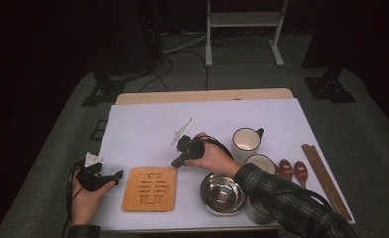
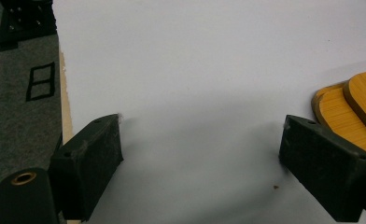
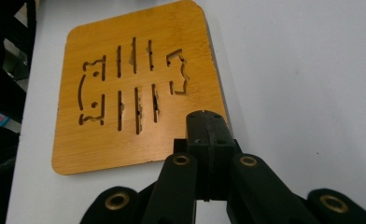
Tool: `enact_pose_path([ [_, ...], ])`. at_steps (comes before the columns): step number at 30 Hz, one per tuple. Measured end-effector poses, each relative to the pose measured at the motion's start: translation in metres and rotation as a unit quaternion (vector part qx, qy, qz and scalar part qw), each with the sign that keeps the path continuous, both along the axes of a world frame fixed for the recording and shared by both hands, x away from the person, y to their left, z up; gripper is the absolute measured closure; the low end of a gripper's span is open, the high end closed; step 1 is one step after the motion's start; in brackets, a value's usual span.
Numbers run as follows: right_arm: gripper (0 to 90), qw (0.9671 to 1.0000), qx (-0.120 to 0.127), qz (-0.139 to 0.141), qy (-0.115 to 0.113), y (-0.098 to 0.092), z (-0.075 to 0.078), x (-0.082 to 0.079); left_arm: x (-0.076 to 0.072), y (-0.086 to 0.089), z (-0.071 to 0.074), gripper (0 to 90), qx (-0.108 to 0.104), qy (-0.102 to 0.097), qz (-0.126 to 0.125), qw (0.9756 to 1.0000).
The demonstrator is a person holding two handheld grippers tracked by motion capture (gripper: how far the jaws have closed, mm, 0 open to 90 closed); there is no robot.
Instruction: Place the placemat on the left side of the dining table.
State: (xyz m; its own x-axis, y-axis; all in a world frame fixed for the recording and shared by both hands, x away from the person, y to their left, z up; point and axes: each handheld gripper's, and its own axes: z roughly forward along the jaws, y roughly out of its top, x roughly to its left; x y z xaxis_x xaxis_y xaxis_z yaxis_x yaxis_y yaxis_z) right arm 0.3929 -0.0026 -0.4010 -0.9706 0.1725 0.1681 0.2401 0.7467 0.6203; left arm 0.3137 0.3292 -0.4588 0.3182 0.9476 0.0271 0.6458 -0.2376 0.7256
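From above, a counter (image 1: 148,124) covered in white paper holds a bamboo trivet (image 1: 149,189) near the front edge. The left claw (image 1: 114,174) rests just left of the trivet; the right claw (image 1: 176,162) hovers just past its far right corner. A steel bowl (image 1: 223,193), two mugs (image 1: 246,143), two brown spoons (image 1: 292,169) and chopsticks (image 1: 326,178) lie to the right.

The left claw's view shows its jaws wide apart with nothing between them, over bare paper, and a trivet edge (image 2: 354,112) at the right.

The right claw's view shows its jaws (image 3: 208,135) pressed together, empty, at the trivet's (image 3: 125,93) edge, and the slotted pattern cut through the wood.
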Motion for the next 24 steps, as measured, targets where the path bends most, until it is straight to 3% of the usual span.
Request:
enact_pose_path([
  [24,89.5,0.9993,-0.035,0.007,0.004,0.011,-0.016,-0.005,0.0,0.0,0.0,11.8,-0.001,0.001,0.001,1.0],
])
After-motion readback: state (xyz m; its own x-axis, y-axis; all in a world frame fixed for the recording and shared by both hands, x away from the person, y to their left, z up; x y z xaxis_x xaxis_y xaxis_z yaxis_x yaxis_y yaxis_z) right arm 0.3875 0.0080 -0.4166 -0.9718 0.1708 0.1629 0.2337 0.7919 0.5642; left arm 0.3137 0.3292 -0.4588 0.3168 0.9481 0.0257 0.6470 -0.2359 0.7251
